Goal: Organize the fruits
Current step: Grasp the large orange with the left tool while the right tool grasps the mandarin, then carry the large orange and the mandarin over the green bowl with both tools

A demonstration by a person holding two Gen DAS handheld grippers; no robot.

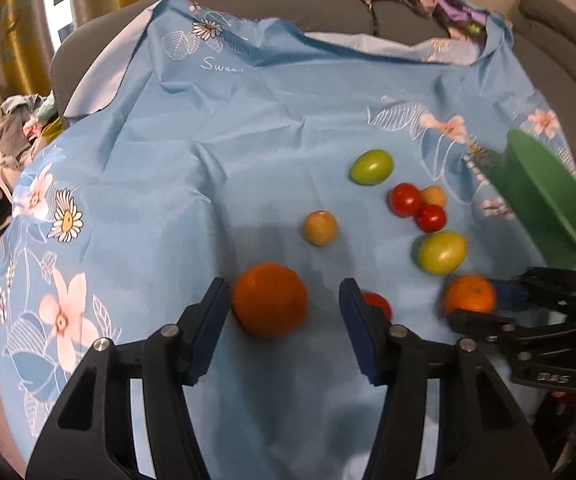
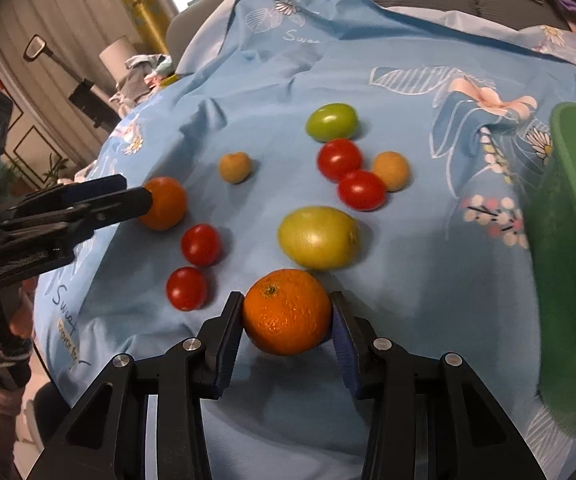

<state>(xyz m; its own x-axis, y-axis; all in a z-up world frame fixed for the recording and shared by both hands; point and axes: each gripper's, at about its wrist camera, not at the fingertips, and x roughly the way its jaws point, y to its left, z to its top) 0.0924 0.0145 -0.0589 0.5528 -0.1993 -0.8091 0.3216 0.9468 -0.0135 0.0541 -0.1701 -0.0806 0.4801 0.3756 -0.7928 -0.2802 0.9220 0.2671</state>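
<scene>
We count two oranges [image 2: 286, 312] [image 2: 164, 203], two green fruits [image 2: 318, 237] [image 2: 331, 121], four red tomatoes [image 2: 339, 159] [image 2: 361, 189] [image 2: 200, 244] [image 2: 186, 288] and two small tan fruits [image 2: 235, 167] [image 2: 391, 170], all left of one green bowl [image 2: 567, 240].

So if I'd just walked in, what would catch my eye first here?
Probably the two oranges, each sitting between the fingers of a handheld gripper: the right gripper is clamped on one orange, while the left gripper brackets the other orange with a gap on one side. Behind them, red tomatoes and green fruits are scattered over a blue flowered cloth, with a green bowl at the right.
</scene>
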